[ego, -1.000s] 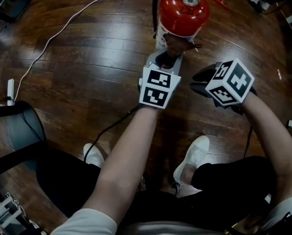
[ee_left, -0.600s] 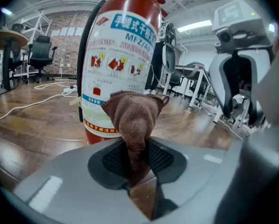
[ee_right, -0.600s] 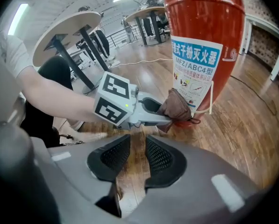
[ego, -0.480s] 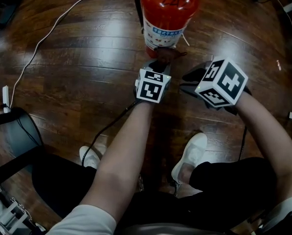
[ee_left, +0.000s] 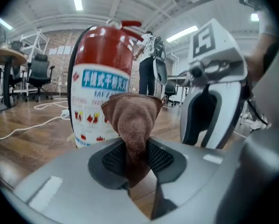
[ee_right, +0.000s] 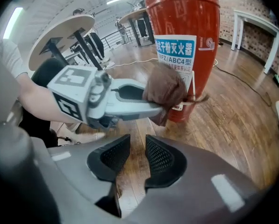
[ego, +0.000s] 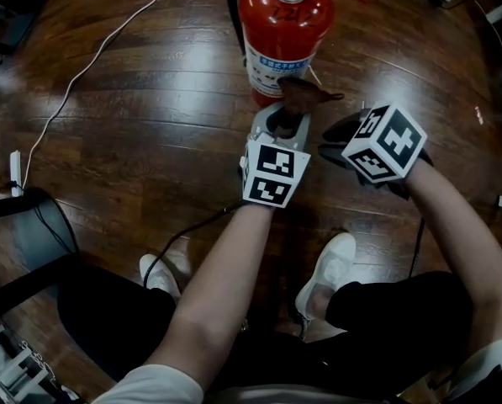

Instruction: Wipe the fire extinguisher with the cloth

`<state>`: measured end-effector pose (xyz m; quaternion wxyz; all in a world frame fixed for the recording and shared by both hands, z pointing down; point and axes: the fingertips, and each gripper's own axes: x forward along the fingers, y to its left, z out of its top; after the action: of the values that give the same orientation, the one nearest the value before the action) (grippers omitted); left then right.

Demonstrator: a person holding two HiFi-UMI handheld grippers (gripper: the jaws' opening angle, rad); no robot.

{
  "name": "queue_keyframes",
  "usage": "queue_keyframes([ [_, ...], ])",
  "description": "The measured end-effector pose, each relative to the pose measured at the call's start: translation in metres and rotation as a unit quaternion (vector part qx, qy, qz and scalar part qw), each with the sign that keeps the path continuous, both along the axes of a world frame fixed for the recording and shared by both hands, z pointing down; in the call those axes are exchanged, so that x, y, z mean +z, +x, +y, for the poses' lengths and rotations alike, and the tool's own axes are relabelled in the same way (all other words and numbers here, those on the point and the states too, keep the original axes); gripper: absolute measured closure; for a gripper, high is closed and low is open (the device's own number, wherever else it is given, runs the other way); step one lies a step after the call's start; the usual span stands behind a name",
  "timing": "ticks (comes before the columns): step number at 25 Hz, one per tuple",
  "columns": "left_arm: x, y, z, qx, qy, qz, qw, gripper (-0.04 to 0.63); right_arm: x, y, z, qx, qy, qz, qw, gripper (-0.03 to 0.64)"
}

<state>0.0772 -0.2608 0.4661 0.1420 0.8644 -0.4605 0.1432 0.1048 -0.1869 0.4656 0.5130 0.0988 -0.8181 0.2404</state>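
The left gripper [ee_left: 137, 154] is clamped on a bunched brown terry cloth [ee_left: 132, 119], just beside the white label, reading "干粉灭火器" and "ABC4型", of the red cylindrical fire extinguisher [ego: 282, 25] upright on the dark wooden floor [ego: 133, 124]. The right gripper [ee_right: 138, 156] hangs near with its jaws slightly apart, empty.

The extinguisher [ee_right: 183, 13] runs past the top edge in the right gripper view, its foot sits partly behind the left gripper [ee_left: 135, 157] in that gripper's view, and the cloth [ee_left: 132, 120] covers part of its label [ee_left: 99, 85], whose small print is unreadable.
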Motion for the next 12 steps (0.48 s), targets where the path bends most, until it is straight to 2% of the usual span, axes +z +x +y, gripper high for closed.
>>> queue_keyframes([
  [3, -0.057, 0.014, -0.004, -0.002, 0.061, 0.016, 0.998, 0.5, 0.003, 0.007, 0.001, 0.007, -0.003, 0.007, 1.0, 0.511],
  [6, -0.104, 0.023, -0.014, 0.001, 0.096, 0.039, 0.9946, 0.5, 0.004, 0.01, 0.0, 0.013, -0.006, 0.005, 1.0, 0.511],
  [9, -0.127, 0.027, -0.026, 0.001, 0.1, 0.051, 0.9937, 0.5, 0.003, 0.009, -0.001, 0.014, -0.004, -0.001, 1.0, 0.511],
  [12, -0.125, 0.029, -0.033, -0.005, 0.085, 0.052, 0.995, 0.5, 0.004, 0.009, -0.001, 0.013, -0.005, -0.001, 1.0, 0.511],
])
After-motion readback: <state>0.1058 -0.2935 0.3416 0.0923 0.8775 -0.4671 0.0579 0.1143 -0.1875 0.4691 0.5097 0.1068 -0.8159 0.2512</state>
